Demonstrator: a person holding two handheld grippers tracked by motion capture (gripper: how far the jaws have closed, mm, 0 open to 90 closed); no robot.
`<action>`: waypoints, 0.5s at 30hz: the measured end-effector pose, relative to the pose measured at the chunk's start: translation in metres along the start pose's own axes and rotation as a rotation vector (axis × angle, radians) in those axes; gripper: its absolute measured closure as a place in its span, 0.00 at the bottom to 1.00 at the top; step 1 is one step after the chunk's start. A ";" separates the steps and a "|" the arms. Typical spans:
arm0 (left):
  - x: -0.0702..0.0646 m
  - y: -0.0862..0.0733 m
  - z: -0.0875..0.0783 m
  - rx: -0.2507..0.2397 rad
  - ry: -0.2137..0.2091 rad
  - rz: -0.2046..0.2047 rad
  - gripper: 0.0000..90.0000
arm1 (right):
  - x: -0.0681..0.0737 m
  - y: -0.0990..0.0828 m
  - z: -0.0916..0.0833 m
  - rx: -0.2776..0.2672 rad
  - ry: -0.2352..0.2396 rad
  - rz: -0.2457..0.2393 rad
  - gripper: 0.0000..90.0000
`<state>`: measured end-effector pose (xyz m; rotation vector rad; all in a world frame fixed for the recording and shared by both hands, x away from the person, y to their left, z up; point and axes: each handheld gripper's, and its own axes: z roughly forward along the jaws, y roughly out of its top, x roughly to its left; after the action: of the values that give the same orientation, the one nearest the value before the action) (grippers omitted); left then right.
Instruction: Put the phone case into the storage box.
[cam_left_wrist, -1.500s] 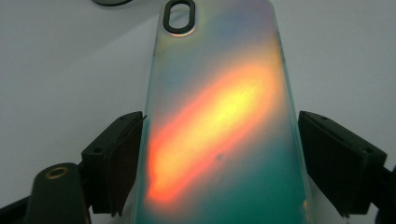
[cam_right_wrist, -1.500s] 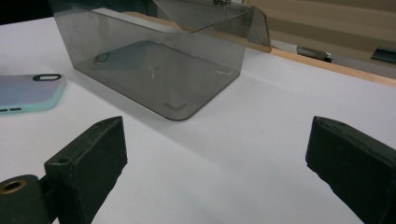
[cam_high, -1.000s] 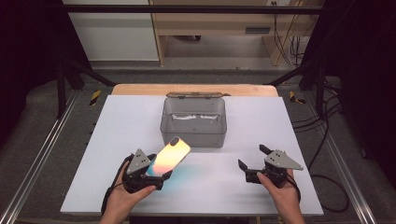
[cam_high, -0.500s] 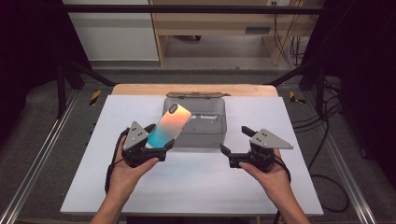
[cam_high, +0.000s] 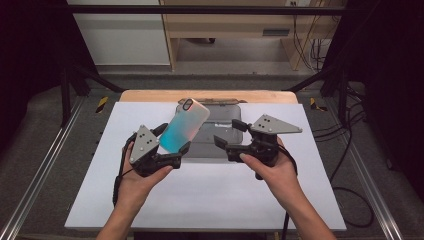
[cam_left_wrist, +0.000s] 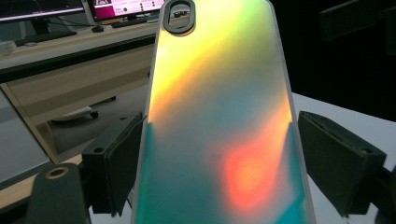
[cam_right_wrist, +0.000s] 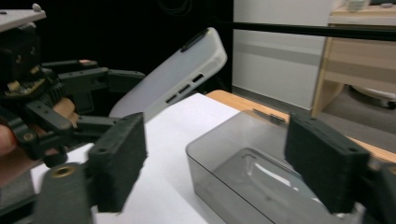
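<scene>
An iridescent phone case (cam_high: 184, 125) with a camera cutout is held tilted above the table, my left gripper (cam_high: 174, 138) shut on its lower sides. In the left gripper view the case (cam_left_wrist: 219, 121) stands between both pads (cam_left_wrist: 116, 168). My right gripper (cam_high: 226, 132) hovers to the right of the case, pointing at it; its jaws have just been closing, they stay apart and nothing is between them. In the right gripper view my right gripper (cam_right_wrist: 223, 163) faces the case (cam_right_wrist: 173, 88) and the left gripper (cam_right_wrist: 88, 93).
A smoky transparent box (cam_high: 220, 107) stands open at the back middle of the white table (cam_high: 210, 200), under and behind both grippers; it appears as the box (cam_right_wrist: 243, 172) in the right gripper view. A wooden strip (cam_high: 150, 95) runs along the far edge.
Both hands have risen. The left gripper has carried the case up and toward the box. The right gripper has moved left toward the case, and its jaws have narrowed.
</scene>
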<state>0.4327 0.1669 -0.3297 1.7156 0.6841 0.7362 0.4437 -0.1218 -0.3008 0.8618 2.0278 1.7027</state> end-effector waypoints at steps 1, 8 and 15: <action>-0.002 0.001 -0.001 -0.003 0.001 0.004 0.19 | 0.001 0.001 0.002 0.002 0.014 0.008 0.32; -0.006 0.004 -0.005 -0.020 -0.002 0.014 0.19 | -0.001 0.004 0.018 0.018 0.071 0.090 0.48; -0.011 0.002 -0.003 -0.018 -0.008 0.031 0.19 | -0.005 0.006 0.028 0.003 0.123 0.180 0.55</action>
<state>0.4230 0.1600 -0.3287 1.7154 0.6447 0.7544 0.4662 -0.1034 -0.3020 0.9897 2.0869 1.8910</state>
